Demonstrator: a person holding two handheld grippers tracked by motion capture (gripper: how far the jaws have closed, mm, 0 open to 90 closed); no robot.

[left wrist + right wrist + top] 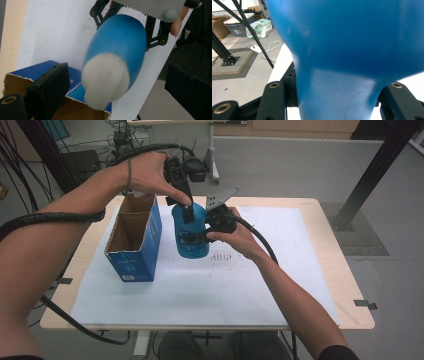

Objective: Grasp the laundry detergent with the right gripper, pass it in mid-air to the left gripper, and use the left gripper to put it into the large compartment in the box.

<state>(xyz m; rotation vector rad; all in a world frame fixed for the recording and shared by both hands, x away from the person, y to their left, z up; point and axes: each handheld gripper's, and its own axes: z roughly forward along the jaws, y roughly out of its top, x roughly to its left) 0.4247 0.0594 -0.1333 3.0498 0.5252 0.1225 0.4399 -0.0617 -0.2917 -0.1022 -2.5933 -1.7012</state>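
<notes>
High view has the blue bottle [191, 236] held up off the table [320, 265], just right of the open blue box [135, 237], with the right gripper [200, 238] clamped around its lower body. Left gripper [186, 212] comes down from above at the bottle's top; in the left gripper view its two black jaws stand wide on either side of the white cap [106, 80], not pressing on it, though that view is blurred and I cannot rule out a light touch.

What could go wrong, as I judge it: the bottle's body is smooth and rounded, so if the left jaws close off-centre on the cap or push down on it, the bottle may tip or slide through the right jaws. A twist on the cap could also spin the whole bottle rather than loosen anything. A drop from here would likely land it on the box's open rim or on the white sheet [280, 285] covering the table.

The left forearm reaches forward with the wrist bent so the gripper points steeply down. The right forearm comes in from the lower right, hand level, gripper facing left into the bottle
</notes>
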